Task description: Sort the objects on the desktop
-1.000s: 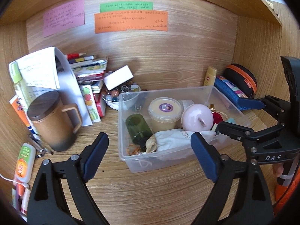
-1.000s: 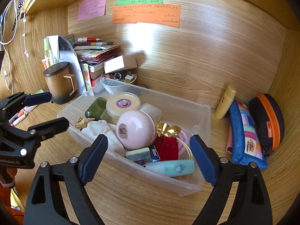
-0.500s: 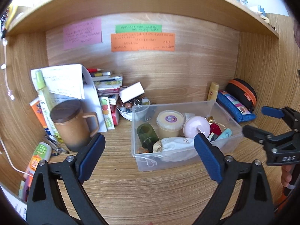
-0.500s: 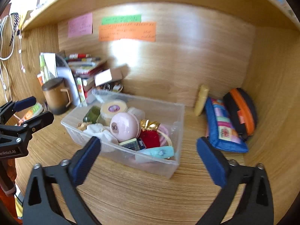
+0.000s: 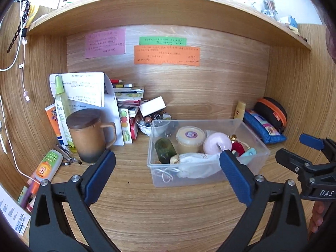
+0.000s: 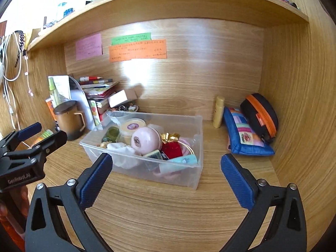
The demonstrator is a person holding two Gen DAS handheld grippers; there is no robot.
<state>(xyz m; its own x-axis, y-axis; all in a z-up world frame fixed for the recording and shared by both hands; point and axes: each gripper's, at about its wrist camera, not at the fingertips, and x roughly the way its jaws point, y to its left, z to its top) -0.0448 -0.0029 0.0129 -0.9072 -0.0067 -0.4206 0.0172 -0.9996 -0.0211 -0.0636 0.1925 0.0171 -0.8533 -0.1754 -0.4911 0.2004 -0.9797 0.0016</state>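
Note:
A clear plastic bin stands on the wooden desk and holds a pink ball, a cream tub, a green bottle, a white cloth pouch and a red pouch. My left gripper is open and empty, held back from the bin's near side. My right gripper is open and empty in front of the bin. Each gripper shows at the edge of the other's view.
A brown lidded mug, spray bottle, paper stack and books stand at the left. A bowl of trinkets sits behind the bin. A yellow tube, blue pencil case and black-orange case lie at the right. A shelf runs overhead.
Both grippers have pulled back and up from the bin, so the whole desk nook and the shelf above now show. Both stay open and empty.

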